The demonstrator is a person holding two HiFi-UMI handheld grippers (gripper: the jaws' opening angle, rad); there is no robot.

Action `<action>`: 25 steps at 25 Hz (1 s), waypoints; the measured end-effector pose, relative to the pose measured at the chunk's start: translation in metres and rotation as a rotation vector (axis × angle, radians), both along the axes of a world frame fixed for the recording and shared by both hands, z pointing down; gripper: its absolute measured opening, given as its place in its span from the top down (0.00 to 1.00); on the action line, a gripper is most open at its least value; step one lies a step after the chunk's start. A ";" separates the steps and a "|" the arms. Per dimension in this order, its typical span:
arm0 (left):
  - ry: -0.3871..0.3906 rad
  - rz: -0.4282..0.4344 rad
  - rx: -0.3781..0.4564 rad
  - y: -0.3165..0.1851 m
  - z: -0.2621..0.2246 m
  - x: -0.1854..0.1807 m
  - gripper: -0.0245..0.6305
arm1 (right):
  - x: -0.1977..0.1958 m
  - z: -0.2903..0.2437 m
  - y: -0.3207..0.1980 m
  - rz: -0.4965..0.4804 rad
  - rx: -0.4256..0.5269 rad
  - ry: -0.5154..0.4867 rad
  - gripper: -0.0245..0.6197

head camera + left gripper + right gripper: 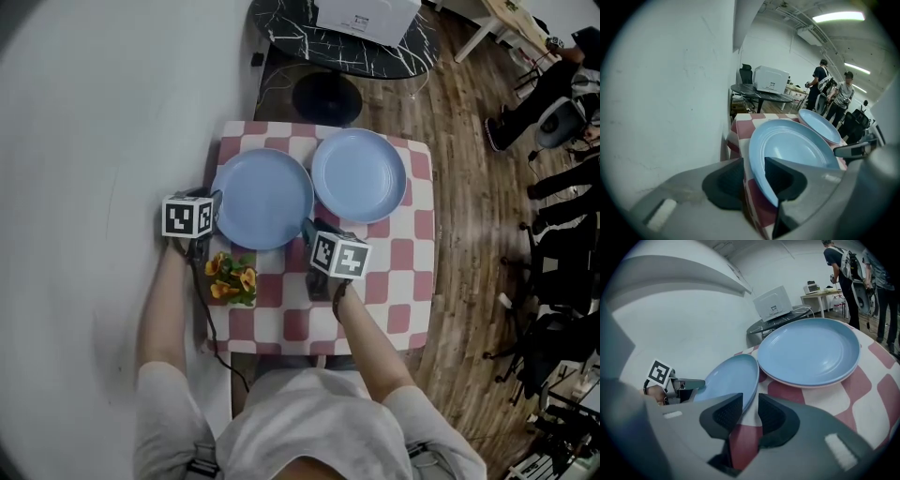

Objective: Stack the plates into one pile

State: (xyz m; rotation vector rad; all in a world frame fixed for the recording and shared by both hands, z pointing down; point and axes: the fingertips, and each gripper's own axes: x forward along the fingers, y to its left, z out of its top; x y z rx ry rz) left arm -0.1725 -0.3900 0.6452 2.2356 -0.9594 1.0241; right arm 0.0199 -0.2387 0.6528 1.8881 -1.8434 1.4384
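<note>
We hold the left tool [752,180] at the left plate [262,199], a smooth, round, pale-blue dish lying flat on the red-and-white checked table [403,262]. Its dark pads stand apart with the plate's thin rim between them, not gripping it. The right tool [750,411] gapes likewise at the plate's near edge. The second plate [359,175], matching, lies just beside it.

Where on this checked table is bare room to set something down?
The near right corner of the tablecloth, between the right plate, the right gripper and its edges. Crowded: the far half, with the left plate too, and the flowers near left.
</note>
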 end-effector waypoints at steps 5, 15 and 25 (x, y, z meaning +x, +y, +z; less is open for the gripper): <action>-0.006 0.023 -0.041 0.003 0.016 0.002 0.73 | -0.008 0.009 -0.007 -0.009 -0.012 -0.009 0.80; 0.075 -0.032 -0.013 0.005 -0.005 0.001 0.87 | -0.001 -0.015 -0.014 0.002 0.050 0.038 0.85; 0.131 -0.074 0.192 0.010 -0.104 0.011 0.87 | 0.018 -0.101 -0.024 -0.039 0.235 0.098 0.87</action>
